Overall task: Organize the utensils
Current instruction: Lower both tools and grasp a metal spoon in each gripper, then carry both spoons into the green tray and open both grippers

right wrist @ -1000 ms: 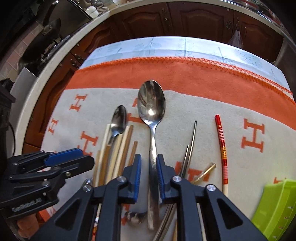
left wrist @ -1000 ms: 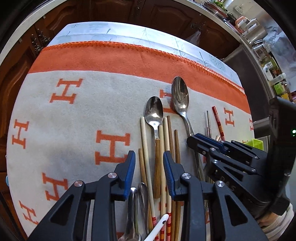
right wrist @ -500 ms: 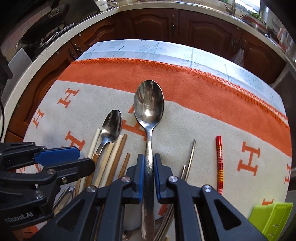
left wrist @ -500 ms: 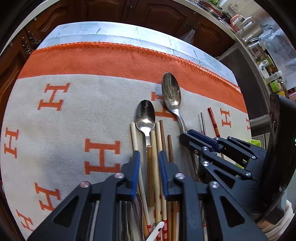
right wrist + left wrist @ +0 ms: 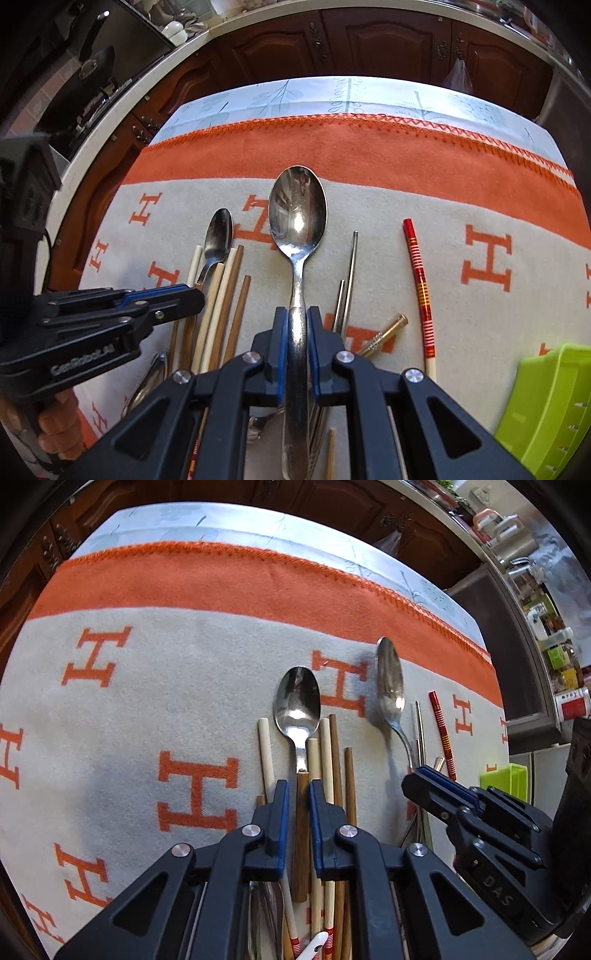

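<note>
Both my tongs clamped on spoons.
My left tongs (image 5: 296, 805) grip the wood-handled spoon (image 5: 297, 701) among the chopsticks (image 5: 334, 760); my right tongs (image 5: 295, 332) pinch the big spoon (image 5: 297, 218), just right of those chopsticks, over the blanket (image 5: 461, 325).

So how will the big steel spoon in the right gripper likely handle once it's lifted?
The big steel spoon looks rigid, so it probably won't flex. Its polished handle sits between the right gripper pads, so it may slip or pivot. The bowl reaches far past the pads, so it could tip bowl-down.
</note>
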The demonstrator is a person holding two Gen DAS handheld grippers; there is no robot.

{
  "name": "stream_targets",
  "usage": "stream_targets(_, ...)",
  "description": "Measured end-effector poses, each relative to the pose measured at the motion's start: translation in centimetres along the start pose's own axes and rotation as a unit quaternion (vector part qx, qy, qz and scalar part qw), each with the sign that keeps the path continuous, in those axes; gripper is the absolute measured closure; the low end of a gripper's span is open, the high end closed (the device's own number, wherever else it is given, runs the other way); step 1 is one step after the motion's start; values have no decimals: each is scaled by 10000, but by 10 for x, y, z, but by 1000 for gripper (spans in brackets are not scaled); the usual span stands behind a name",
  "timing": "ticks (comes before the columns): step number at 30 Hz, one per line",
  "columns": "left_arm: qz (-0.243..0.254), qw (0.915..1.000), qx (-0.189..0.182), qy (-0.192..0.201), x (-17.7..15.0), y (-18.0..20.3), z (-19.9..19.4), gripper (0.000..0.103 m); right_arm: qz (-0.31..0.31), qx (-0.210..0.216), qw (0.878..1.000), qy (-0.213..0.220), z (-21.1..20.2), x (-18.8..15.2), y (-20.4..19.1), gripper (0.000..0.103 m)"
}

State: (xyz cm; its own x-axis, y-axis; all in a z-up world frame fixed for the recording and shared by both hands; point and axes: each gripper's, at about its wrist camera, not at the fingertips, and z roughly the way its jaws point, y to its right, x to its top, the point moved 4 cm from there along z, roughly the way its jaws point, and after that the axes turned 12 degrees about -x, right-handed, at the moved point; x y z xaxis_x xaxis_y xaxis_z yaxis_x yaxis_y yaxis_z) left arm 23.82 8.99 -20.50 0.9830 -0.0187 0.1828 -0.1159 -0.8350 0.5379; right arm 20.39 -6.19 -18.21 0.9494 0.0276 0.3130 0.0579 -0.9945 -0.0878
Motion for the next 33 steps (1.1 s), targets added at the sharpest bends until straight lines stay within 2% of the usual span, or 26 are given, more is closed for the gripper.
stream_targets(6, 102, 9998, 138, 97, 1, 5, 1, 99, 231, 269, 9993, 99, -15, -3, 5, 93)
stream_targets(19, 221, 9987, -6, 450, -11, 33, -39, 99, 585, 493, 9966, 291, -60, -22, 31, 94)
stream_targets(27, 652, 9964, -306, 450, -45, 103, -60, 99, 812, 365, 9953, 370, -96, -51, 69, 94)
stream_targets(33, 992, 9928, -621, 243, -80, 175, -45, 99, 1077, 154, 9936, 302, -114, -93, 112, 94)
